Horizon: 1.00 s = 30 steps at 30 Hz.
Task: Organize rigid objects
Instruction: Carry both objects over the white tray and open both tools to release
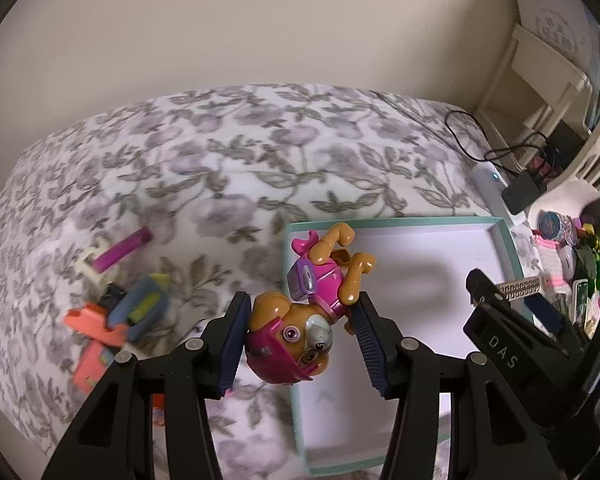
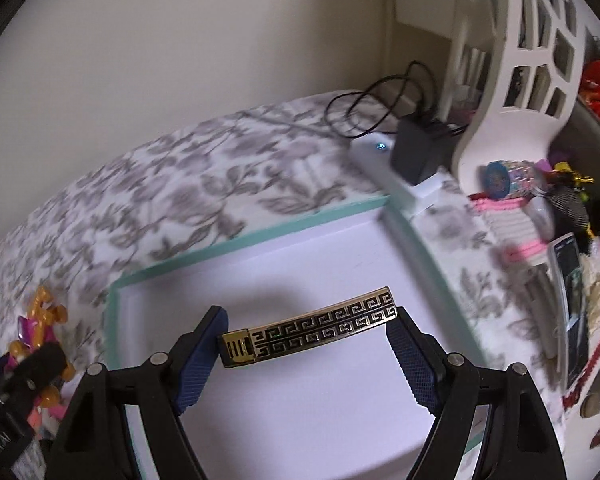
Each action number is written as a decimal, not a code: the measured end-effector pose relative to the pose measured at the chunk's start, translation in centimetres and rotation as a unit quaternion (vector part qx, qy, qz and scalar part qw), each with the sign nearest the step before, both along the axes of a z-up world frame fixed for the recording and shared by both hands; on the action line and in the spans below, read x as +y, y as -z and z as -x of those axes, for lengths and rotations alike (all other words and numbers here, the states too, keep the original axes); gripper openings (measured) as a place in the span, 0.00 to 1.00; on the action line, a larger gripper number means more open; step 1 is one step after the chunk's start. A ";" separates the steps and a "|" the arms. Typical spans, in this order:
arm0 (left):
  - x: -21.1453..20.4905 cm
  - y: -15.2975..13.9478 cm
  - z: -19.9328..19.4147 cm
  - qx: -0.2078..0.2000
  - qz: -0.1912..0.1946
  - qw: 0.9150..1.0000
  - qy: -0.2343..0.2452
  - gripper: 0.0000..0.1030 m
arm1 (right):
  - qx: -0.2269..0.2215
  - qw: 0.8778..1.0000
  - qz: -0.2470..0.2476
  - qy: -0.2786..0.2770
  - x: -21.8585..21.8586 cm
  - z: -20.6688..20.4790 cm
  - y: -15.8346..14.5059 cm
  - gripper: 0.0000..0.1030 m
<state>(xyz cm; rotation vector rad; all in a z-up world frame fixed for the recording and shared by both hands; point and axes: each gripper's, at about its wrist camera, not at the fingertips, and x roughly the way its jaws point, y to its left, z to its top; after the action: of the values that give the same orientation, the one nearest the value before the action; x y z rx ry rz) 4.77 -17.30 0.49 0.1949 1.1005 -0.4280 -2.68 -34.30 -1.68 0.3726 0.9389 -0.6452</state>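
Note:
My left gripper (image 1: 300, 312) is shut on a toy dog figure (image 1: 300, 324) in pink and tan, held upside down by the head over the left edge of a shallow box (image 1: 504, 240) with a white floor and teal rim. My right gripper (image 2: 306, 334) is shut on a gold and black bar with a key pattern (image 2: 320, 330), gripped end to end above the box (image 2: 260, 236). The right gripper with the bar (image 1: 518, 290) shows at the right of the left wrist view. The toy dog (image 2: 40, 332) and the left gripper appear at the lower left of the right wrist view.
The box lies on a bed with a grey floral cover (image 1: 220, 160). Loose toys lie left of it: a purple stick (image 1: 122, 250), an orange piece (image 1: 96, 328). A white power strip (image 2: 384, 160) with a black charger (image 2: 416, 148) and cable sits behind; a white basket (image 2: 520, 80) and clutter stand right.

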 end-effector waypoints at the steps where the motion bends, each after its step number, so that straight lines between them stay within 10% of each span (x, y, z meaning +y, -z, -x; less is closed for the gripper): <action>1: -0.4 0.3 0.0 0.001 0.001 1.000 0.002 0.52 | 0.001 1.000 0.004 0.004 -0.4 0.0 0.0 0.81; 30: -3.7 5.0 0.6 0.021 -0.002 0.998 0.052 0.53 | 0.052 0.998 -0.021 0.031 -3.3 0.8 3.8 0.81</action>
<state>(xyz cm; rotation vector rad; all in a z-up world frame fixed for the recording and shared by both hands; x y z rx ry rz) 4.17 -21.02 -4.50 0.2492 1.1355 -0.5242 -3.49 -37.57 -5.50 0.4106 1.0445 -0.7074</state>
